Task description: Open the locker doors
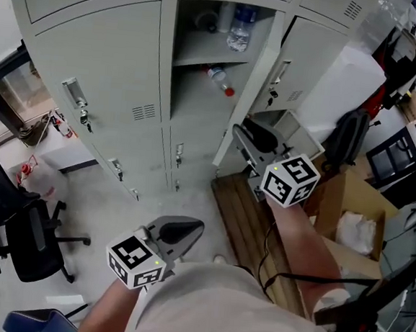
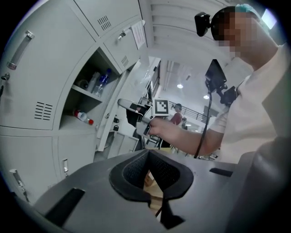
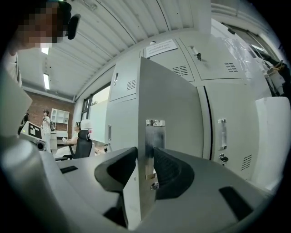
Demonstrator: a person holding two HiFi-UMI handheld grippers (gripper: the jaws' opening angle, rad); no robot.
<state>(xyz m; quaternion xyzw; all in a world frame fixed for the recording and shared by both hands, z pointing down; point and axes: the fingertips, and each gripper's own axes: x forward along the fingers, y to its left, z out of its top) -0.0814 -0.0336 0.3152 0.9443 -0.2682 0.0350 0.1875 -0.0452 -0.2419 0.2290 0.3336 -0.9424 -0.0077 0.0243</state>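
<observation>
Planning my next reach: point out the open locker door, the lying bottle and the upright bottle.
open locker door [image 3: 175, 104], right gripper view, outer face.
lying bottle [image 1: 218, 78], head view, body.
upright bottle [image 1: 239, 31], head view, body.

Right gripper [image 3: 145, 170] forward, jaws clamped on door [image 3: 175, 113] edge; left gripper [image 2: 153, 198] low, jaws together.

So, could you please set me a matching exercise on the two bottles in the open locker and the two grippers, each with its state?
Things:
1 blue-labelled bottle
2 red-capped bottle
3 right gripper
4 left gripper

States:
A closed on the open door
B upright on the shelf
C empty, held low
D lying on its side below the shelf

Pairs: 1-B; 2-D; 3-A; 4-C
</observation>
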